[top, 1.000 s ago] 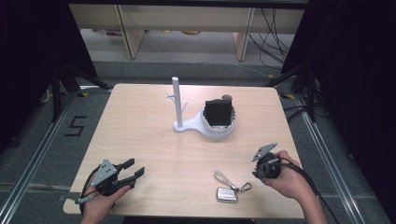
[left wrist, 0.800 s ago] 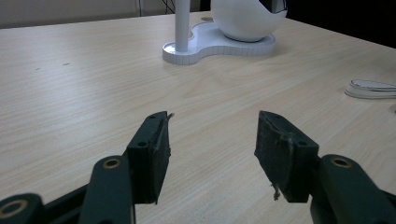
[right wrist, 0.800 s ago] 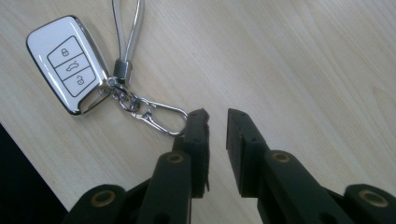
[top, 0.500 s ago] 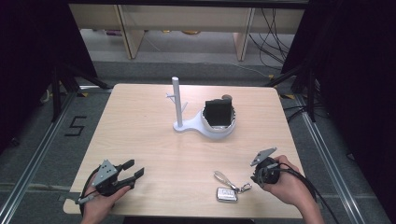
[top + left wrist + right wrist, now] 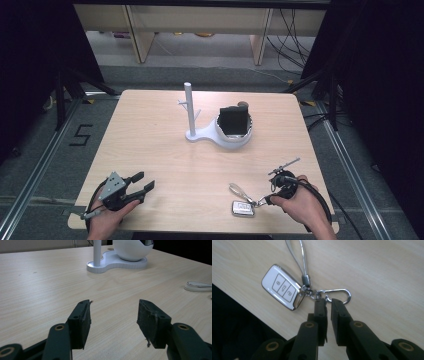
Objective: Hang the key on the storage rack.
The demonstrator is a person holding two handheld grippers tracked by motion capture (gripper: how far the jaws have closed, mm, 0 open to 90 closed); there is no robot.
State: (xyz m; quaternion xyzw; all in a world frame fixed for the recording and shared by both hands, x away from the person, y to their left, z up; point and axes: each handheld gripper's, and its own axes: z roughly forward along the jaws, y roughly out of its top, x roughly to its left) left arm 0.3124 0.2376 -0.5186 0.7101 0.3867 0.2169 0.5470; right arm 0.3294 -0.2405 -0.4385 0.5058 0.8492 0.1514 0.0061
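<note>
A white car key fob (image 5: 243,208) (image 5: 283,290) lies near the table's front edge, with a loop strap (image 5: 299,255) and a silver carabiner clip (image 5: 337,293) chained to it. My right gripper (image 5: 262,201) (image 5: 327,302) points at that clip. Its jaws have just been closing and now stand a narrow slit apart, with the clip's near end right at their tips. I see no pad pressing on it. My left gripper (image 5: 145,181) (image 5: 113,317) rests at the front left, jaws wide apart over bare wood.
A white stand (image 5: 202,134) (image 5: 112,262) with an upright post (image 5: 189,107) and a bowl (image 5: 235,139) holding a black object (image 5: 234,120) sits at mid-table. The fob (image 5: 198,286) lies off to the right in the left gripper view. The table's front edge runs just beside the fob.
My right hand has edged a little toward the front edge, bringing its gripper onto the key ring. The left hand and the fob have stayed put.
</note>
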